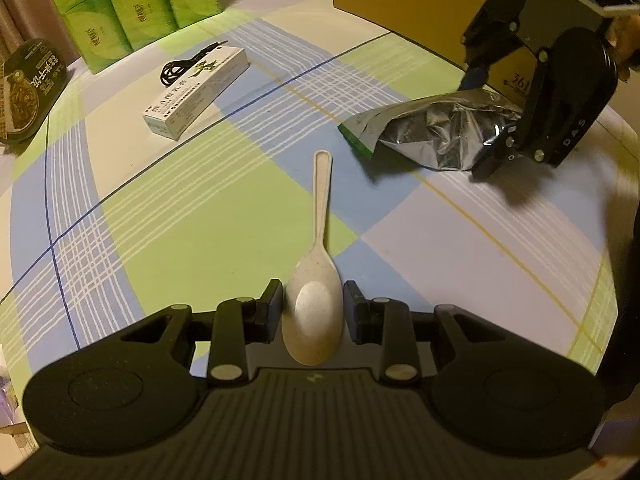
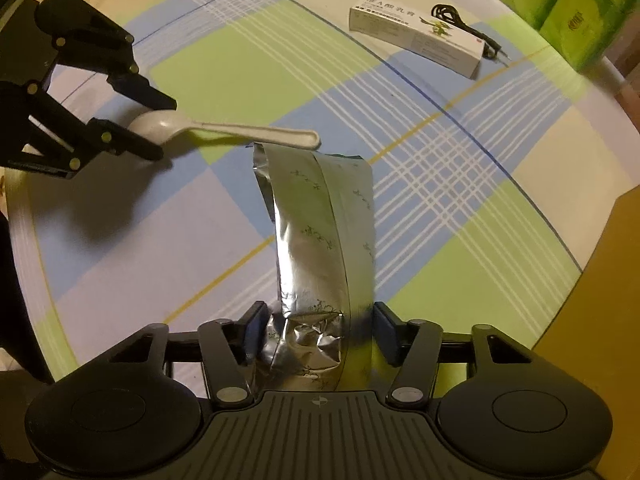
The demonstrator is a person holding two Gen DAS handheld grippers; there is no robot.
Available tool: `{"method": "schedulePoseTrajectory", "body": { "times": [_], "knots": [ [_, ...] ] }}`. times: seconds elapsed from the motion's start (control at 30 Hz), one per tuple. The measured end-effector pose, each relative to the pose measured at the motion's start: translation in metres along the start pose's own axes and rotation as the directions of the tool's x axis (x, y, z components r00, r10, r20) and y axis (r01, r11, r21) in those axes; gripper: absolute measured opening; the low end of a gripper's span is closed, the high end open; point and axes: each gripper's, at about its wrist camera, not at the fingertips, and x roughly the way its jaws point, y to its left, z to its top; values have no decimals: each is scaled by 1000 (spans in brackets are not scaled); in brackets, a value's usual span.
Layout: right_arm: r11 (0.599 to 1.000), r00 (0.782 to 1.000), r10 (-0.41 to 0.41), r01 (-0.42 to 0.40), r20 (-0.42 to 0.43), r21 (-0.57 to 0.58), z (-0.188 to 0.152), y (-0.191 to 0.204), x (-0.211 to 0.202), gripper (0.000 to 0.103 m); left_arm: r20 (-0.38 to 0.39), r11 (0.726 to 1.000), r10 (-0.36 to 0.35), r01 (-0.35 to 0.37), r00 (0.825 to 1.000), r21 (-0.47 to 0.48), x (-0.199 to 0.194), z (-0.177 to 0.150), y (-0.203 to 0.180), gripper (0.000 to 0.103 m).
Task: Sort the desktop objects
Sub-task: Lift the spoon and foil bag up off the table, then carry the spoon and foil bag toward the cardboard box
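- Left wrist view: the left hand-held gripper [image 1: 313, 306] is clenched on the bowl of a speckled cream plastic spoon [image 1: 316, 280], a pad pressed on each side of the bowl. The handle runs forward over the checked desk [image 1: 160, 232].
- Handling, judged: the spoon looks light and rigid, but its bowl is rounded and smooth, so a side grip could slip or let it pivot; the flat handle would offer a surer hold.
- Same view: a white carton [image 1: 196, 92] with a coiled black cable [image 1: 184, 68] lying against it sits further back; stacked green tissue packs [image 1: 132, 4] stand behind, and a lidded ready-meal tray [image 1: 24, 92] is at far left. The tray's contents are hidden by the lid.
- Right wrist view: the right hand-held gripper [image 2: 320, 332] straddles one end of a silver foil pouch [image 2: 320, 232] lying on the desk. The pads sit at the foil's edges; a firm pinch cannot be confirmed.
- Handling, judged: the pouch is thin, crinkled and pliant, apparently near empty, and will fold or sag when lifted; the flat seam end is the best hold. What it holds cannot be seen.
- Same view: a brown cardboard box [image 2: 600, 300] borders the desk at right; its inside is out of sight.
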Motion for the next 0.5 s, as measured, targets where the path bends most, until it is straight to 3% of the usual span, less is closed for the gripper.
{"method": "schedulePoseTrajectory", "body": {
  "times": [0.13, 0.5],
  "knots": [
    [1000, 999, -25, 25, 21, -5, -3, 3, -5, 41, 18, 999, -29, 30, 999, -28, -2, 3, -1, 27],
    [996, 993, -65, 59, 95, 70, -4, -6, -27, 39, 16, 997, 11, -9, 1000, -82, -2, 7, 6, 27]
  ]
}}
